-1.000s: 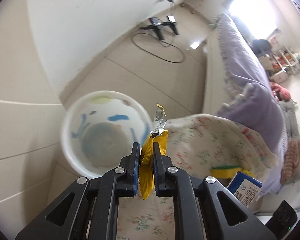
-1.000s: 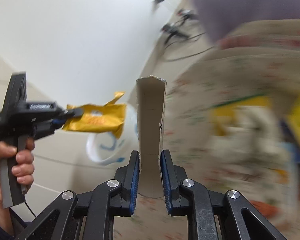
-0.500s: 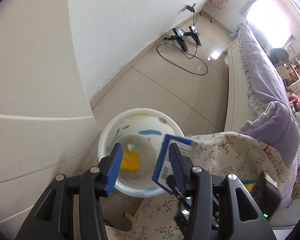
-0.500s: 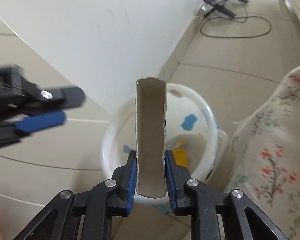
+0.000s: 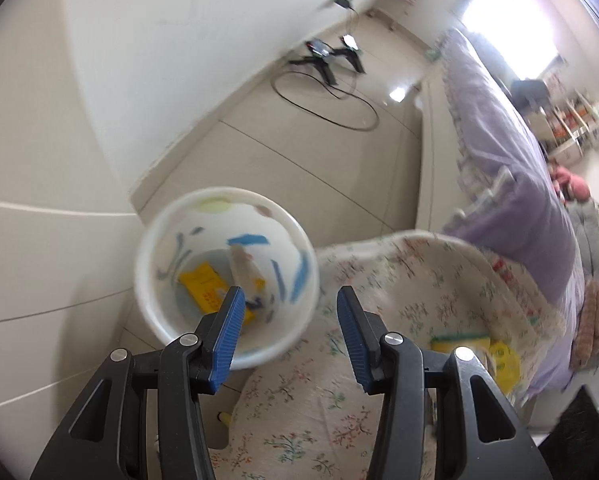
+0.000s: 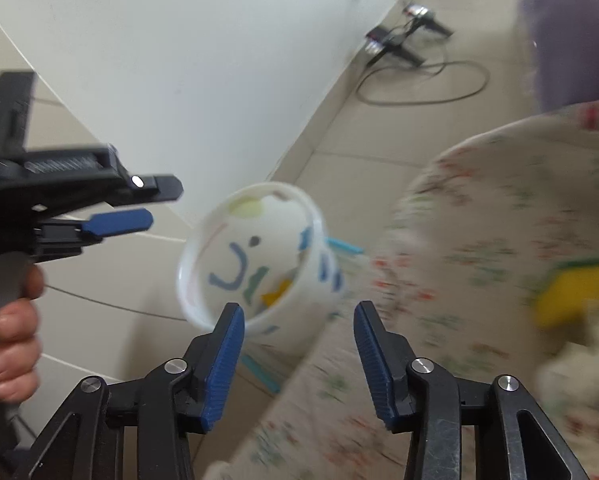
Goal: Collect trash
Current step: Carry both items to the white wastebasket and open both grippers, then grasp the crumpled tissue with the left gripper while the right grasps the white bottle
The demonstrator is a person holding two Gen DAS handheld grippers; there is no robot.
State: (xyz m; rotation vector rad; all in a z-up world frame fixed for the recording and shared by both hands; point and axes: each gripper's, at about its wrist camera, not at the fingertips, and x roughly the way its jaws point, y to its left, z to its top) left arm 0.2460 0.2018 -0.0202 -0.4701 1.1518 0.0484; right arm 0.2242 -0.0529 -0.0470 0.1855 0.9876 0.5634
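A white trash bin (image 5: pixel 167 248) with coloured marks stands on the floor beside the flowered tablecloth; it also shows in the right wrist view (image 6: pixel 203 248). Inside lie a yellow wrapper (image 5: pixel 203 284) and a cardboard box (image 5: pixel 245 270). My left gripper (image 5: pixel 287 332) is open and empty above the bin's near rim; it also shows at the left of the right wrist view (image 6: pixel 133 208). My right gripper (image 6: pixel 299 356) is open and empty, just in front of the bin. More yellow trash (image 5: pixel 495 356) lies on the cloth to the right, and shows blurred in the right wrist view (image 6: pixel 571 292).
A table with a flowered cloth (image 5: pixel 399 304) fills the lower right. A white wall (image 5: pixel 179 40) rises behind the bin. A black cable and stand (image 5: pixel 331 76) lie on the tiled floor. A bed with purple cover (image 5: pixel 511 160) stands at the right.
My left gripper opened and dropped the yellow wrapper into the bin. My right gripper then opened and dropped the cardboard box in. Both have drawn back slightly.
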